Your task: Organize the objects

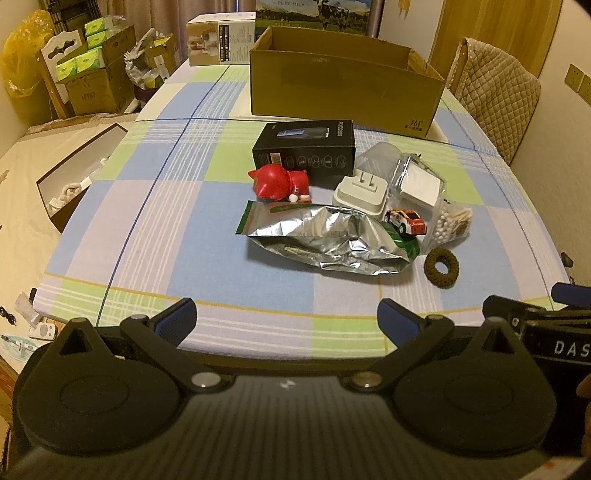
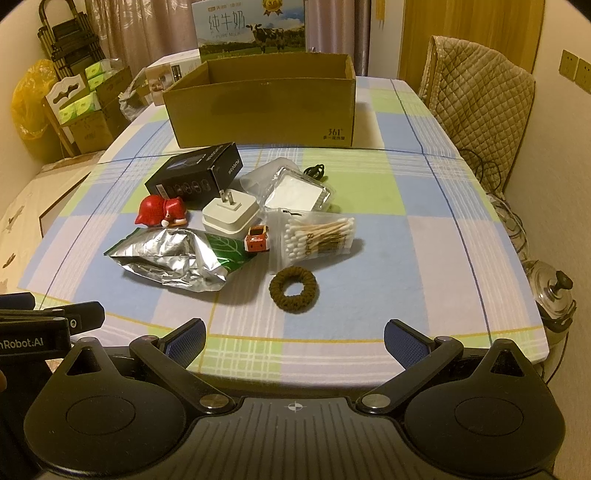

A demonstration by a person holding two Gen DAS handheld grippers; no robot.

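Note:
A heap of small items lies mid-table: a black box [image 1: 306, 153], a red cat figure [image 1: 280, 182], a crumpled silver foil bag [image 1: 325, 236], a white plug adapter [image 1: 360, 194], a toy car [image 1: 406, 221], a bag of cotton swabs [image 2: 317, 236], a clear plastic case [image 2: 299, 192] and a brown hair tie [image 2: 293, 285]. Behind them stands an open cardboard box [image 1: 343, 88]. My left gripper [image 1: 288, 321] is open at the near table edge, holding nothing. My right gripper [image 2: 295, 338] is open too, just short of the hair tie.
A checked cloth [image 2: 424, 229] covers the table. A quilted chair [image 2: 480, 96] stands at the right, stacked cartons [image 1: 99, 74] at the left, a milk carton [image 2: 251, 26] behind the cardboard box. A metal pot [image 2: 552, 295] sits off the right edge.

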